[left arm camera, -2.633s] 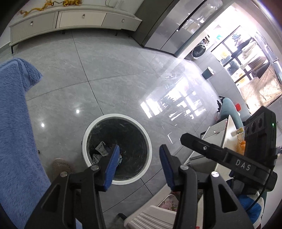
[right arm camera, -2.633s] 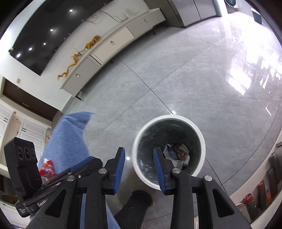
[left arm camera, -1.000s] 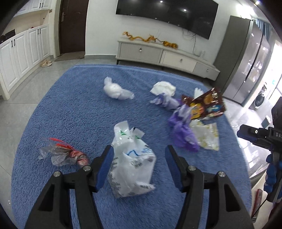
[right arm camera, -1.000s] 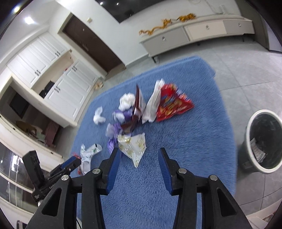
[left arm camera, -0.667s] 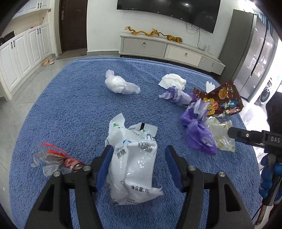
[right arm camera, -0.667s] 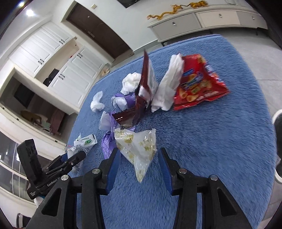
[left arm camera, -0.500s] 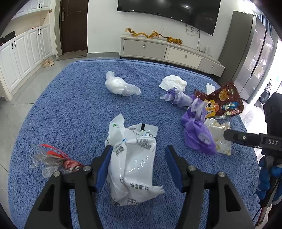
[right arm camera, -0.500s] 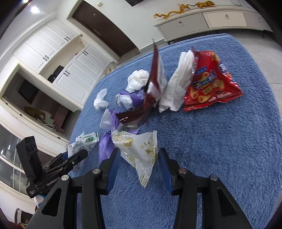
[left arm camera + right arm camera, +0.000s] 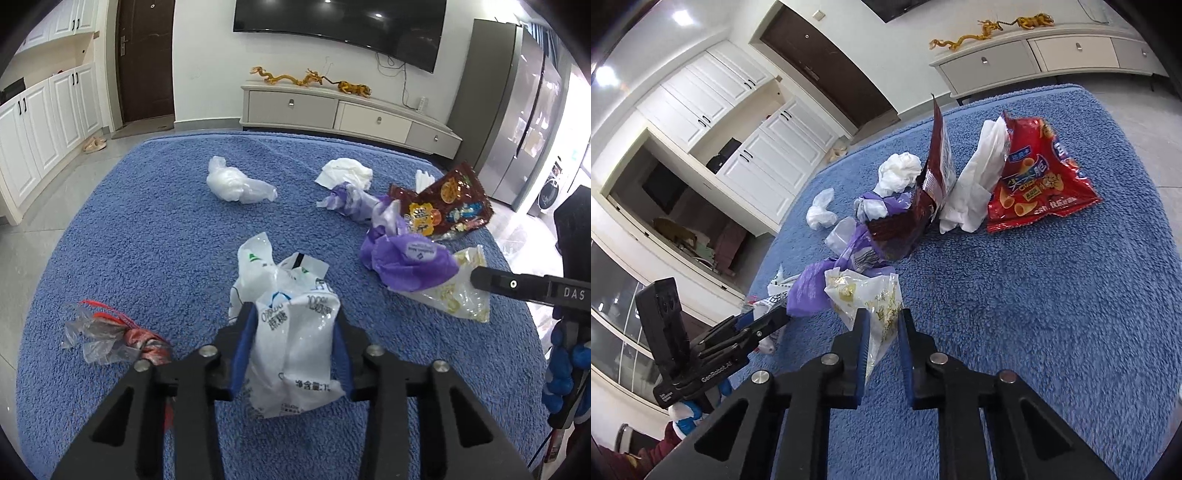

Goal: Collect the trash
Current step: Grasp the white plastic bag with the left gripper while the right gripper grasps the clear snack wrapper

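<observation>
Trash lies scattered on a blue rug (image 9: 147, 240). A crumpled white plastic bag with print (image 9: 291, 325) stands between the blue pads of my left gripper (image 9: 293, 343). The jaws are closing and the pads press its sides. My right gripper (image 9: 884, 343) is closing too, and its pads pinch the lower tip of a clear bag with gold print (image 9: 868, 295). From the left wrist that clear bag (image 9: 458, 295) shows at the right, beside a purple bag (image 9: 410, 258).
More litter on the rug: a brown snack packet (image 9: 443, 206), a white tissue (image 9: 347, 171), a white plastic wad (image 9: 236, 184), a red-and-clear wrapper (image 9: 114, 336), a red chip bag (image 9: 1034, 177). A TV cabinet (image 9: 347, 110) stands beyond the rug.
Both pairs of jaws have narrowed onto the bags that lay between them. The right gripper has sunk closer to the gold-printed bag. The left gripper has stayed in place.
</observation>
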`<state>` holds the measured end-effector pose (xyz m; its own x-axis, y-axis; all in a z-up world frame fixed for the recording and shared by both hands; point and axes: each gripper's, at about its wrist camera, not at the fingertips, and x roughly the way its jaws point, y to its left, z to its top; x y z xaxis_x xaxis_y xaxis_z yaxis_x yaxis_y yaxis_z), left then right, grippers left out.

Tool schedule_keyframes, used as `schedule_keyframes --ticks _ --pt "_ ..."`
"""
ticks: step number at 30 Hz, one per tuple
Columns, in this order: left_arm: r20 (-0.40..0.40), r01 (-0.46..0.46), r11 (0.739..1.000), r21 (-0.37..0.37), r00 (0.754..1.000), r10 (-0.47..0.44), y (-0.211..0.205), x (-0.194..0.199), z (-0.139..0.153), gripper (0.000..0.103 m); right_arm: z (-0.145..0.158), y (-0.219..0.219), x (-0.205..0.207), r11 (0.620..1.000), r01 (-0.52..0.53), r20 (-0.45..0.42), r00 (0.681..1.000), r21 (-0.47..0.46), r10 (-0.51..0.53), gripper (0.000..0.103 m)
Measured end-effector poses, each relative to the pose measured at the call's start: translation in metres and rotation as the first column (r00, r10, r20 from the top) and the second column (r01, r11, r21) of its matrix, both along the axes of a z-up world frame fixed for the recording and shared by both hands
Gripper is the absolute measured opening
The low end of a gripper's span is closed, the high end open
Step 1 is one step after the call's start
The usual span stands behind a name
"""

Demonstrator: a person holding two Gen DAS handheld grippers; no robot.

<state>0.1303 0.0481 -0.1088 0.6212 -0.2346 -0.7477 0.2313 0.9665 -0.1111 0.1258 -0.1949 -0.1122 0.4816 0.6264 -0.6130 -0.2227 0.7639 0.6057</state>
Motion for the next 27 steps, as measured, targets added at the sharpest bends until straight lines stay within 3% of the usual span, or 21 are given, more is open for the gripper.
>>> schedule_keyframes --ticks 15,27 --pt "0.059 0.007 1.000 -0.025 0.998 -0.006 0.000 -0.040 0.032 0.029 0.020 -0.027 -0.058 0.999 0.042 0.040 0.998 -0.010 -0.041 0.011" --pt "0.125 0.043 0.997 -0.058 0.992 -0.036 -0.013 -0.060 0.075 0.029 0.038 -0.068 -0.105 0.989 0.133 0.097 0.985 0.070 -0.140 0.011"
